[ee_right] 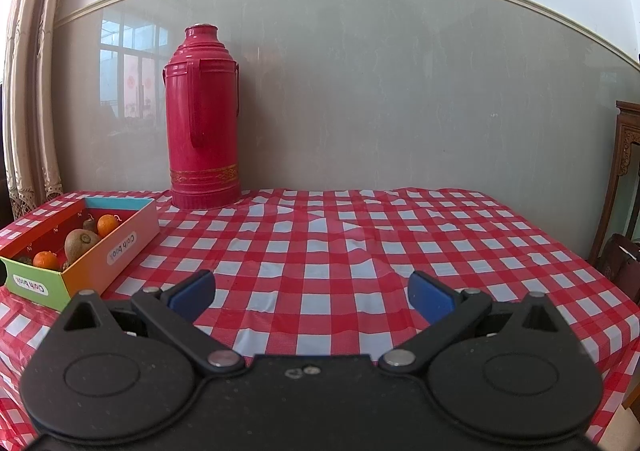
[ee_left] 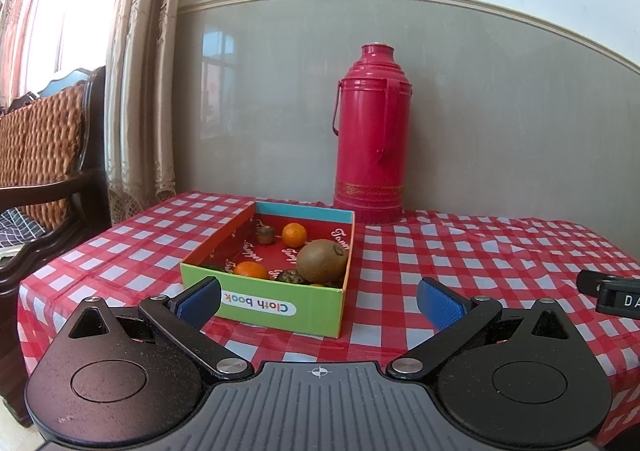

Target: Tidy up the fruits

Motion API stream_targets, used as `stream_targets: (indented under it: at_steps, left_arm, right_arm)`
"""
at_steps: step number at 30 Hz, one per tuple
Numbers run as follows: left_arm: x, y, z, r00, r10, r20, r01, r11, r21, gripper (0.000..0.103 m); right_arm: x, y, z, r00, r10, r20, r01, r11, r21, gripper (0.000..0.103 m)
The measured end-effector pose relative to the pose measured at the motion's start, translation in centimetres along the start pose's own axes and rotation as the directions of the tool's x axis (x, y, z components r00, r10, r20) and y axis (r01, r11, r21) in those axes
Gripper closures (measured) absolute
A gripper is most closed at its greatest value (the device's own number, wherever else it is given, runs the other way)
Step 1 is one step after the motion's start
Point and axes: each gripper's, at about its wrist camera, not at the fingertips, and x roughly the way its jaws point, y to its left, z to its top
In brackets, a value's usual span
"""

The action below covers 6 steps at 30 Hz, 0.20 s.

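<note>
1. The left gripper [ee_left: 319,299] is level and low over the near edge of the table, pointing toward the far edge.
2. Its jaws stand wide apart, with nothing between them; the blue pads [ee_left: 437,304] face each other across the gap.
3. Its two black linkage arms splay outward from the ribbed grey body.
4. The right gripper [ee_right: 312,293] is held in the same level pose over the near edge, further toward the table's right side.
5. Its jaws are likewise spread wide and grip nothing; both blue pads [ee_right: 191,296] show.
6. A black part of the right gripper [ee_left: 610,293] shows at the right edge of the left wrist view, so the two are side by side and apart.
</note>
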Motion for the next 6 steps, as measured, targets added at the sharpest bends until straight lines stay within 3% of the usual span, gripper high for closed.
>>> stream_targets:
  at_steps: [6]
  left_arm:
    - [-0.24,0.13,0.05,1.000,-0.009,0.026,0.010,1.000,-0.010,0.000]
  right_arm:
    - [0.10,0.05,-0.19,1.000,0.000,-0.008,0.000,1.000,0.002,0.006]
